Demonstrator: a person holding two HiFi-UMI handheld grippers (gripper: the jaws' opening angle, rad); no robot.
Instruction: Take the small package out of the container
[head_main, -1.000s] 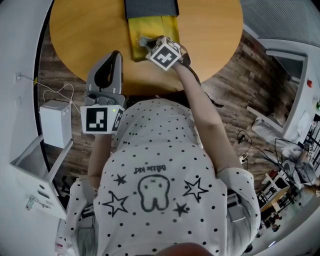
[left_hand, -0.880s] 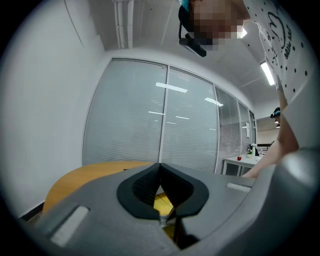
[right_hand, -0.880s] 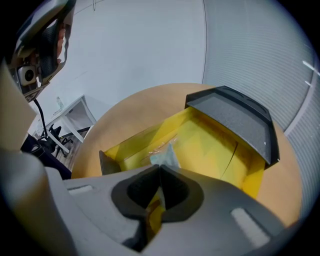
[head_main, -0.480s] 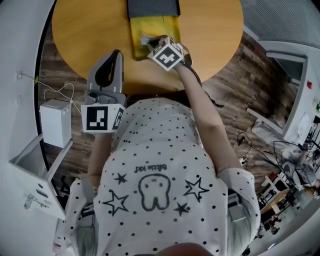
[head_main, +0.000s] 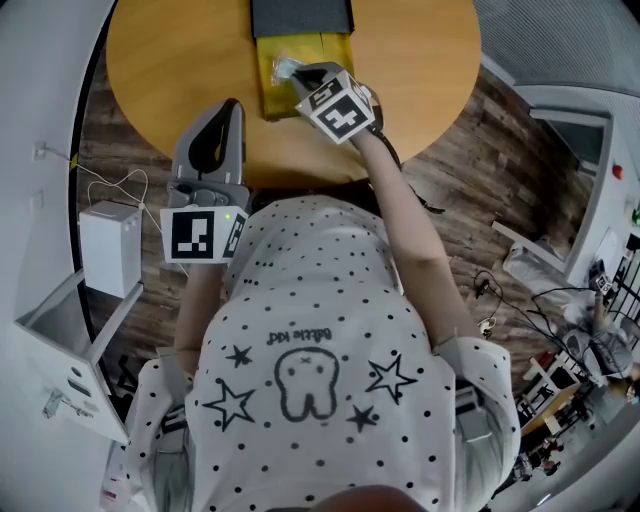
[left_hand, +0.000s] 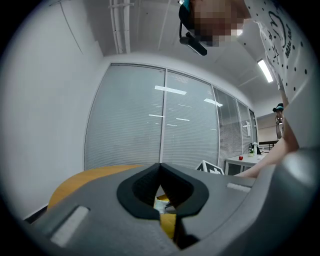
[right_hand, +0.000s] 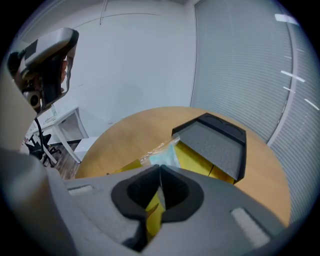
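A yellow container (head_main: 270, 96) with a black foam-lined lid (head_main: 300, 16) folded back lies on the round wooden table (head_main: 420, 60). My right gripper (head_main: 300, 72) hangs over it, shut on a small clear package (head_main: 283, 68) with pale blue contents. In the right gripper view the package (right_hand: 161, 158) sticks out beyond the shut right gripper (right_hand: 160, 172), above the container (right_hand: 200, 161) and the lid (right_hand: 215, 142). My left gripper (head_main: 232, 108) is held at the table's near edge, left of the container. It (left_hand: 160, 167) is shut with nothing in it.
A white box (head_main: 108, 245) with a cable stands on the wooden floor at the left, next to a white shelf unit (head_main: 70, 330). Cables and clutter lie on the floor at the right. The person's torso fills the lower part of the head view.
The right gripper has risen off the container with the package in its jaws, and the package now hangs above the yellow box. The left gripper has stayed where it was.
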